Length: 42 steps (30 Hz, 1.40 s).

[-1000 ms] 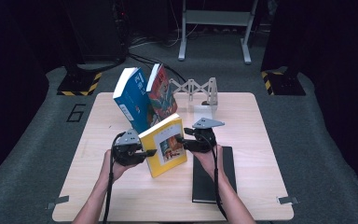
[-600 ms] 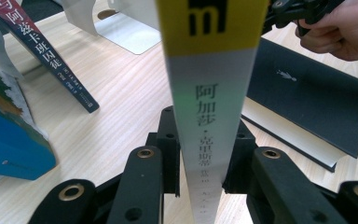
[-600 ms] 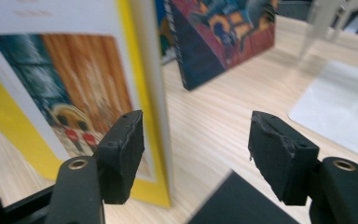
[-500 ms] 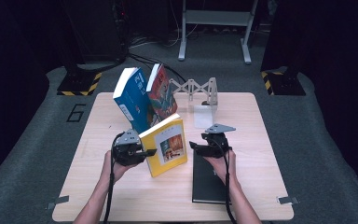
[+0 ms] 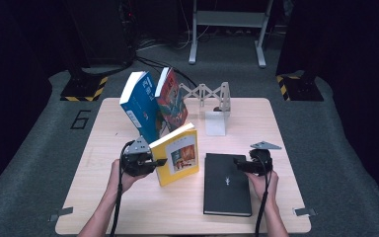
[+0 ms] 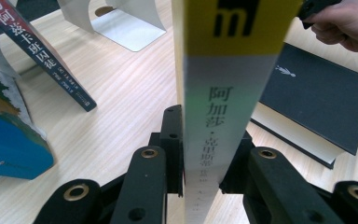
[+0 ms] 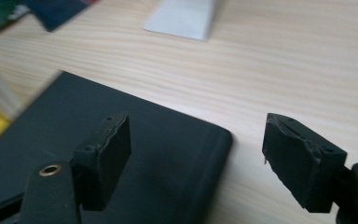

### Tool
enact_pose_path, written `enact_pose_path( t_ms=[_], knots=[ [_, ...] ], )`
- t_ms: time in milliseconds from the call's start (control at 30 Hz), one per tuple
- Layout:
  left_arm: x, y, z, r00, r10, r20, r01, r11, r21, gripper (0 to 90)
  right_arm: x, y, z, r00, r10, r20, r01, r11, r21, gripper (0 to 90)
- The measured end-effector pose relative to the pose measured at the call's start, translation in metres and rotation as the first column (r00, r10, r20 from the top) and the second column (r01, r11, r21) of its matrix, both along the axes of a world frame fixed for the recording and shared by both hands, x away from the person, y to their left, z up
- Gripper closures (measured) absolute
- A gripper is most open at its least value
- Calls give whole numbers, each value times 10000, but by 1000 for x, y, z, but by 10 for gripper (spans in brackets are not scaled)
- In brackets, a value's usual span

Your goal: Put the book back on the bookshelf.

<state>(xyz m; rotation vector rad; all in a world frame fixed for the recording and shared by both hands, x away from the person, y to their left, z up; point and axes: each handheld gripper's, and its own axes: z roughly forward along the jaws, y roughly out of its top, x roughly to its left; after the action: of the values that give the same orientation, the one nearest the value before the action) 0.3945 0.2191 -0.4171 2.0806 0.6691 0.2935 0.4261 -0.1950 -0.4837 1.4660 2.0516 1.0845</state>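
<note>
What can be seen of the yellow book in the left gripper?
The yellow book is a paperback with a picture panel on its front cover and a yellow-and-white spine printed with black characters. It stands upright on the wooden table, closed, tilted slightly, its cover facing the person. The left gripper is clamped on its spine edge, a jaw on each side. It stands in front of two leaning books and left of the flat black book, apart from it.

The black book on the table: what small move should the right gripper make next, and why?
Probably lower the right gripper so its open jaws straddle the far right corner of the black book and close. The jaws have just been opening, nothing is between them, and the book lies flat while the left gripper holds the yellow book upright.
</note>
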Motion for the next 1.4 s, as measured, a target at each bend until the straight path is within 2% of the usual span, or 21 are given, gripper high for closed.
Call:
enact_pose_path(
  t_ms=[67, 133, 200, 300, 433, 533, 567, 600, 700, 767, 800, 833, 1100, 1167, 1200, 1300, 1333, 1367, 1400],
  knots=[
    [0, 0, 0, 10000, 24, -15, -24, 10000, -26, 755, -1, -13, -7, 9989, -423, -178, 425, 9990, 137, 225],
    [0, 0, -1, 9999, 113, -62, -114, 9998, -132, 756, -1, -21, -12, 9972, -669, -338, 671, 9977, 58, 198],
    [0, 1, -2, 9997, 256, -47, -257, 9993, -278, 758, -2, -28, -15, 9960, -837, -312, 848, 9958, 358, 189],
    [0, 1, -3, 9993, 377, -72, -379, 9985, -386, 759, -2, -35, -16, 9944, -1052, -60, 1053, 9943, 156, 184],
    [-2, 0, -4, 9983, 588, -16, -588, 9967, -563, 760, -3, -48, -21, 9863, -1645, -123, 1648, 9861, 211, 174],
    [-3, 0, -5, 9972, 743, -6, -742, 9950, -670, 760, -2, -55, -29, 9808, -1900, -432, 1891, 9816, -250, 156],
    [-3, 0, -6, 9969, 785, 28, -781, 9946, -685, 761, -1, -57, -33, 9768, -2031, -686, 2002, 9786, -468, 156],
    [-3, -1, -6, 9963, 841, 178, -826, 9941, -697, 760, 0, -58, -35, 9763, -2063, -652, 2021, 9772, -658, 156],
    [-3, -4, -6, 9949, 984, 236, -964, 9925, -749, 761, -2, -57, -40, 9748, -2175, -493, 2107, 9706, -1160, 155],
    [-3, -5, -6, 9941, 1061, 223, -1041, 9916, -766, 762, -2, -57, -42, 9743, -2224, -346, 2167, 9686, -1222, 156],
    [-2, -6, -6, 9932, 1156, 137, -1140, 9899, -844, 762, -2, -58, -42, 9735, -2261, -330, 2207, 9678, -1209, 155],
    [-2, -7, -7, 9914, 1279, 262, -1251, 9883, -877, 762, -1, -58, -42, 9750, -2194, -344, 2135, 9687, -1266, 154],
    [5, -15, -8, 9865, 1633, 87, -1613, 9805, -1122, 763, -2, -58, -43, 9747, -2223, -217, 2182, 9684, -1208, 156],
    [8, -18, -8, 9820, 1886, 83, -1861, 9744, -1263, 763, -2, -59, -43, 9762, -2157, -222, 2114, 9695, -1242, 156],
    [10, -19, -8, 9821, 1886, 25, -1869, 9749, -1208, 763, -2, -59, -43, 9762, -2159, -214, 2118, 9695, -1231, 156],
    [15, -22, -8, 9756, 2190, -184, -2193, 9655, -1406, 762, -2, -58, -43, 9736, -2272, -235, 2231, 9678, -1165, 157],
    [17, -23, -8, 9732, 2298, -72, -2285, 9631, -1423, 763, -2, -58, -43, 9738, -2264, -228, 2223, 9679, -1169, 157],
    [19, -24, -8, 9720, 2334, -286, -2349, 9591, -1580, 763, -2, -58, -43, 9737, -2269, -227, 2229, 9679, -1165, 157],
    [21, -25, -8, 9695, 2442, -207, -2444, 9571, -1557, 763, -2, -58, -43, 9737, -2269, -224, 2229, 9679, -1164, 157]
  ],
)
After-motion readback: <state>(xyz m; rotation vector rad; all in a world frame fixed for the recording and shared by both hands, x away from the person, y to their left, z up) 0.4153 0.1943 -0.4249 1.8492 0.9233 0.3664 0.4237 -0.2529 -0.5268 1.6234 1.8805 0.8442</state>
